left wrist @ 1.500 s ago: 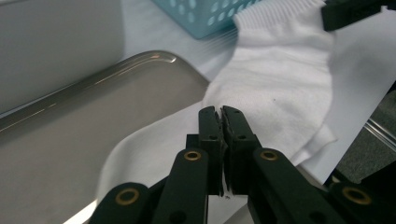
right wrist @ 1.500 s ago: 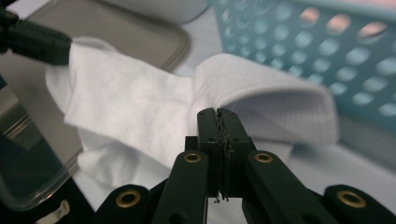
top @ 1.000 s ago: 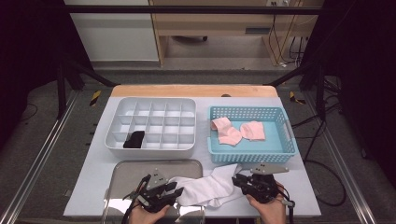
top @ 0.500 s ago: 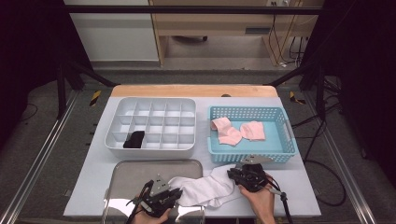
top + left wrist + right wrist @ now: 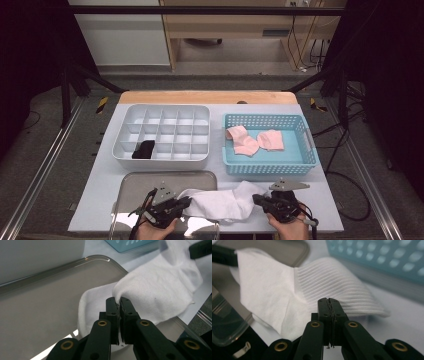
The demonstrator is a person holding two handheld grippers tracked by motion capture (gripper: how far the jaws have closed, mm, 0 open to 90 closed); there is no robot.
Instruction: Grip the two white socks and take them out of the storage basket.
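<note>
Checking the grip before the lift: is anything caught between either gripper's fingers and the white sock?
Nothing visible. The left gripper pinches a fold of the white sock directly, and the right gripper pinches its ribbed cuff edge, with only fabric at the fingers.

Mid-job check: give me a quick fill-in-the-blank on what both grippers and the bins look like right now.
1. Both the left gripper and the right gripper are shut on the ____ sock.
2. The blue basket holds ____ pink socks.
3. A ____ sock lies in the divided white organizer.
4. The left end of the held sock lies over the metal ____.

Missing words: white; two; black; tray
</note>
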